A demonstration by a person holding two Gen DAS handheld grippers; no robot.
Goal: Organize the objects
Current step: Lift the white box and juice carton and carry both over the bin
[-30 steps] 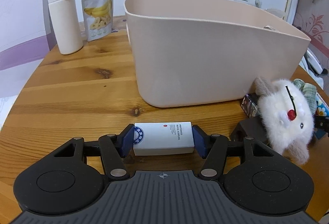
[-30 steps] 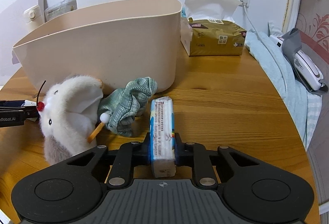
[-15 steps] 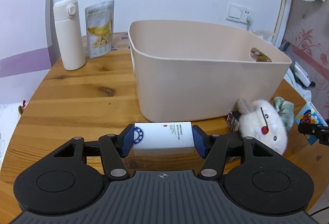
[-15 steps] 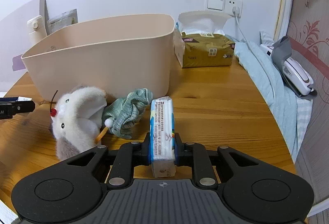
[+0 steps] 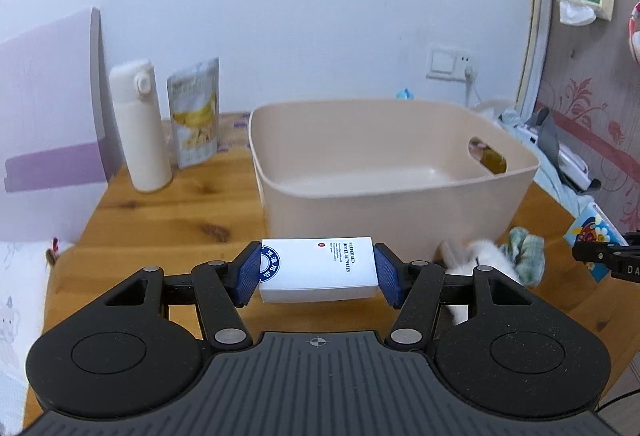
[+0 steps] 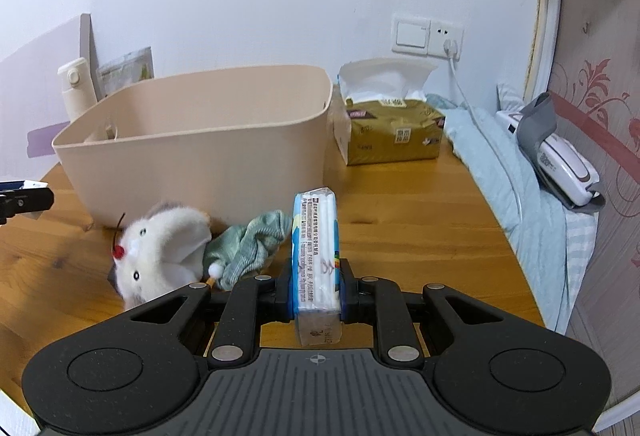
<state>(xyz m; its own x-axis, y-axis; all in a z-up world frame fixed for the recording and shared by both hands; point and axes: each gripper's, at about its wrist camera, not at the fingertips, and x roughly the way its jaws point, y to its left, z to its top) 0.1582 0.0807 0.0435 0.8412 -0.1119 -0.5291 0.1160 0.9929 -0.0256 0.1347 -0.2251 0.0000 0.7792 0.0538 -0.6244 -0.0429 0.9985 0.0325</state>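
1. Left wrist view: left tongs (image 5: pixel 318 272) are clamped on a white box (image 5: pixel 318 268), blue pads (image 5: pixel 248 272) pressed on its two short ends; box is held level, lifted off the desk (image 5: pixel 168 224).
2. Beige tub (image 5: pixel 384 171) stands on the desk beyond the box; what shows of its floor is bare, and a handle slot is cut in its right wall.
3. Left of the tub, by the wall: a cream flask (image 5: pixel 140 123) upright, with a banana snack pouch (image 5: pixel 194 111) just beside it.
4. At the tub's front right corner lie a blurred white plush toy (image 5: pixel 482 256) and a green cloth (image 5: pixel 526 256); the right tongs (image 5: pixel 608 260) enter at the frame's right edge.
5. Right wrist view: right tongs (image 6: pixel 316 286) grip a pack of cotton swabs (image 6: pixel 317 256), standing on its narrow edge between the pads, above the desk (image 6: pixel 420 228).
6. Plush toy (image 6: pixel 160 252) touches the green cloth (image 6: pixel 252 244); both lie in front of the tub (image 6: pixel 200 151).
7. A tissue box (image 6: pixel 390 131) sits just right of the tub.
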